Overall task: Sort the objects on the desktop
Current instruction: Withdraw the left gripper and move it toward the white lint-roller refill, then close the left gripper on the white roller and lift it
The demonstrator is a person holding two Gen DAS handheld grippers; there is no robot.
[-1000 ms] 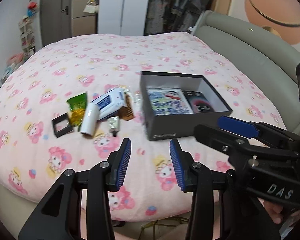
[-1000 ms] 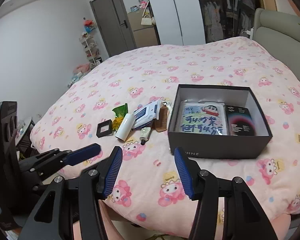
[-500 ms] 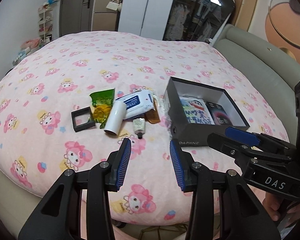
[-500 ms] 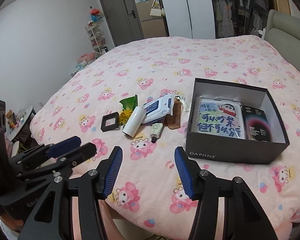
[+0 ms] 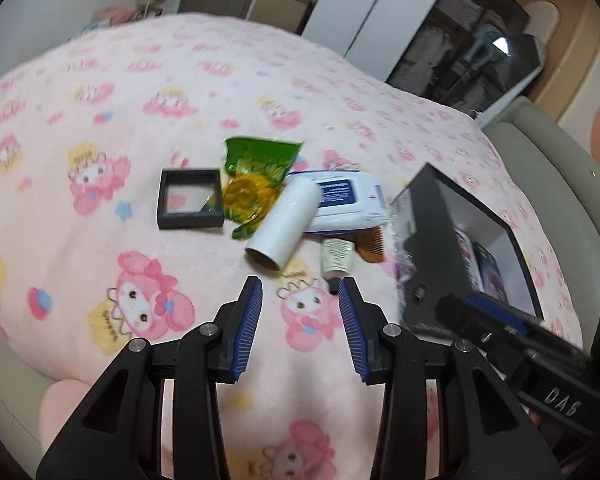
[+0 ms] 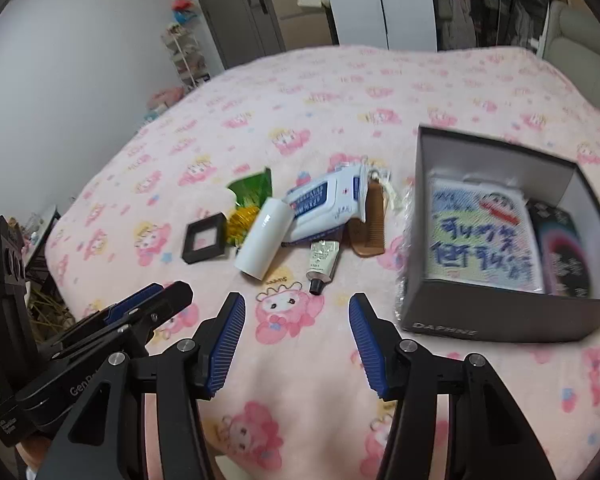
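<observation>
A bed point(image 6: 379, 92) covered by a pink cartoon-print blanket point(image 5: 112, 92) is seen centrally. At 12 o'clock, white wardrobe doors point(image 6: 399, 0) and a grey door point(image 6: 236, 12) are noted. A padded grey headboard point(image 5: 555, 176) is observed at 3 o'clock.

Pink cartoon-print bedspread point(image 6: 339, 92), white tube point(image 6: 263, 239) — dark grey box point(image 6: 499, 312)

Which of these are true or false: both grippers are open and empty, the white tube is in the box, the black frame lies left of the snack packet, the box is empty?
1. Left gripper and right gripper are open, holding nothing: true.
2. The white tube is in the box: false, it lies on the bedspread.
3. The black frame lies left of the green snack packet: true.
4. The box is empty: false, it holds a cartoon pouch.
</observation>
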